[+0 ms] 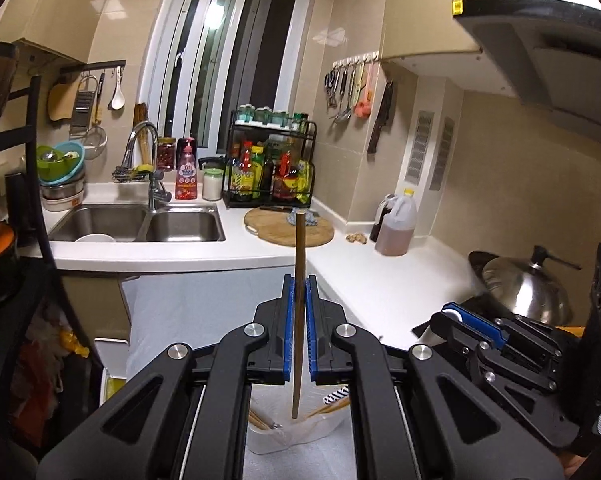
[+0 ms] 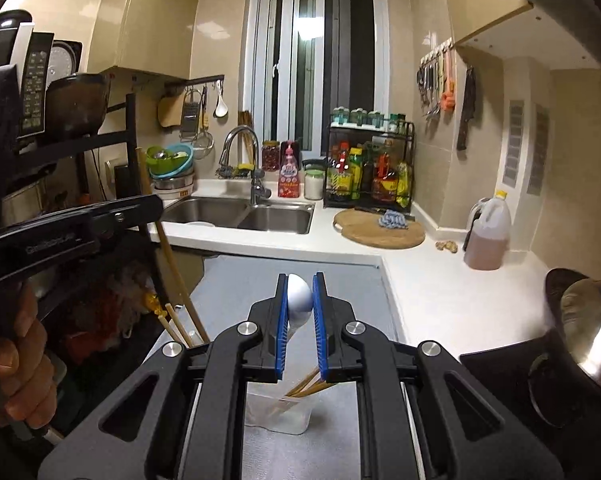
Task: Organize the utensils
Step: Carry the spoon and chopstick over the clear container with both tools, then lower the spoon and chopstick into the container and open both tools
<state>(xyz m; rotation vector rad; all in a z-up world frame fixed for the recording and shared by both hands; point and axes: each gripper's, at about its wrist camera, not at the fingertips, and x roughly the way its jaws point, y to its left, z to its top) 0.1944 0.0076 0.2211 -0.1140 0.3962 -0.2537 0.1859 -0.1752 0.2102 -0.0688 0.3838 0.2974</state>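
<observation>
Kitchen counter (image 1: 204, 256) behind: left gripper (image 1: 299, 296) pinches a chopstick (image 1: 299, 248), right gripper (image 2: 300, 300) a white spoon (image 2: 299, 296); both are judged ready for lowering into the clear cup (image 2: 278, 414).

1. The left gripper (image 1: 299, 280) is held clamped on a chopstick (image 1: 299, 300), which stands nearly upright between the blue pads (image 1: 287, 332).
2. The right gripper (image 2: 300, 280) is pinched on a white spoon (image 2: 299, 300), bowl uppermost.
3. Both grippers are tilted slightly downward, side by side.
4. A hand (image 2: 12, 360) is seen wrapped around the left gripper's handle.
</observation>
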